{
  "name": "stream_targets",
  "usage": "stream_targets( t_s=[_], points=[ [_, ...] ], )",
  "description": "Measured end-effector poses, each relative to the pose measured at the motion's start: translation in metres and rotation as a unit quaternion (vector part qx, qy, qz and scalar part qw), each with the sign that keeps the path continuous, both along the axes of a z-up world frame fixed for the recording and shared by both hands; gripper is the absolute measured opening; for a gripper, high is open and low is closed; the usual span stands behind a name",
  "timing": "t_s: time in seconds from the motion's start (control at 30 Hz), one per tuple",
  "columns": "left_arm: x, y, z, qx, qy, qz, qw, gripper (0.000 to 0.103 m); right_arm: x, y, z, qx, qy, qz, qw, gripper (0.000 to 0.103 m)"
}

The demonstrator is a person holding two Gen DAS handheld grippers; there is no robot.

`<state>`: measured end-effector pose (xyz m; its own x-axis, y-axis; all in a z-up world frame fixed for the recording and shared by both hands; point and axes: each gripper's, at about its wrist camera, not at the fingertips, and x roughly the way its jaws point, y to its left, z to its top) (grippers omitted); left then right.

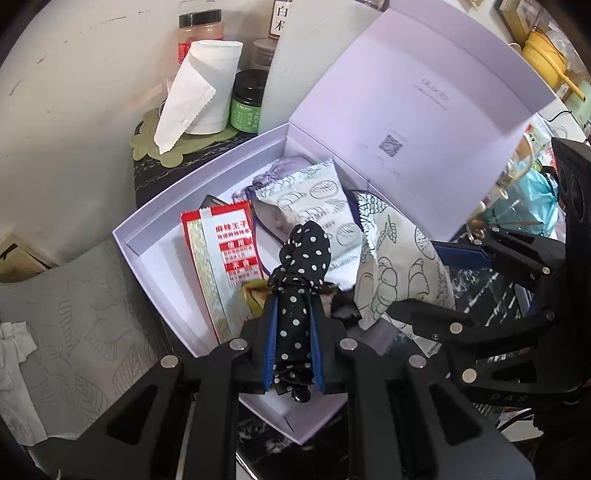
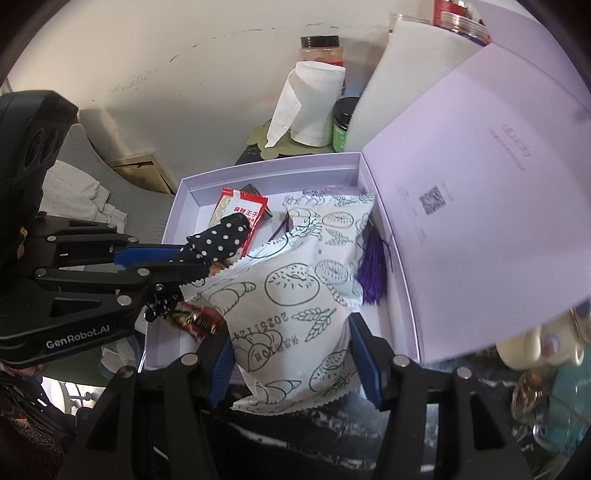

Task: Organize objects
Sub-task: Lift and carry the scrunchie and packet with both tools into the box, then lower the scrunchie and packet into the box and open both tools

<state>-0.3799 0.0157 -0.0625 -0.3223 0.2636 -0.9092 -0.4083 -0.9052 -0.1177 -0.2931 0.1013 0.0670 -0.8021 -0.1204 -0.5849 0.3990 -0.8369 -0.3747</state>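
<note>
An open lilac box [image 1: 155, 218] [image 2: 266, 166] lies on a dark table, lid [image 1: 417, 107] [image 2: 491, 206] raised at the right. My left gripper [image 1: 293, 314] [image 2: 192, 269] is shut on a black polka-dot scrunchie [image 1: 299, 280] [image 2: 218, 240], held over the box's near side. My right gripper [image 2: 291, 354] [image 1: 428, 280] is shut on a white bread-print snack bag [image 2: 295, 302] [image 1: 395, 266] over the box's near right corner. Inside lie a red snack packet [image 1: 225, 254] [image 2: 242, 210], a second white snack bag [image 1: 317, 206] [image 2: 332, 218], a purple tassel [image 2: 373, 266] and small foil candies [image 2: 195, 319].
Behind the box stand a paper roll [image 1: 207, 85] [image 2: 314, 103] on a green mat, a green jar [image 1: 247, 101] and a pink jar [image 1: 201, 31]. A grey cushioned seat [image 1: 74, 325] is at the left. Glassware and a teal bag [image 1: 532, 199] crowd the right.
</note>
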Motion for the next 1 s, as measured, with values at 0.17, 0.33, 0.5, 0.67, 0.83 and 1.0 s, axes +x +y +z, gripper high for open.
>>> stream_targets(
  t_s=[0.17,0.33,0.5,0.67,0.83,1.0],
  points=[
    [-0.013,0.001,-0.015,-0.002,-0.001,0.001,1.0000,0.015,-0.018,-0.002,-0.004,0.000,-0.006,0.006,1.000,0.058],
    [-0.023,0.002,-0.030,-0.006,-0.001,0.001,1.0000,0.015,-0.029,-0.005,-0.009,0.003,-0.007,0.010,1.000,0.058],
    [-0.031,0.000,-0.043,-0.009,-0.006,0.002,0.9999,0.015,-0.038,-0.006,-0.014,-0.001,-0.012,0.015,1.000,0.058],
    [-0.037,-0.001,-0.053,-0.012,-0.010,0.003,0.9999,0.015,-0.044,-0.004,-0.018,-0.005,-0.015,0.011,1.000,0.058],
    [-0.041,-0.001,-0.059,-0.013,-0.013,0.005,0.9998,0.015,-0.046,-0.002,-0.021,-0.008,-0.015,0.013,1.000,0.058],
    [-0.044,-0.001,-0.063,-0.015,-0.016,0.002,0.9998,0.015,-0.049,0.001,-0.024,-0.009,-0.020,0.008,1.000,0.058]
  ],
)
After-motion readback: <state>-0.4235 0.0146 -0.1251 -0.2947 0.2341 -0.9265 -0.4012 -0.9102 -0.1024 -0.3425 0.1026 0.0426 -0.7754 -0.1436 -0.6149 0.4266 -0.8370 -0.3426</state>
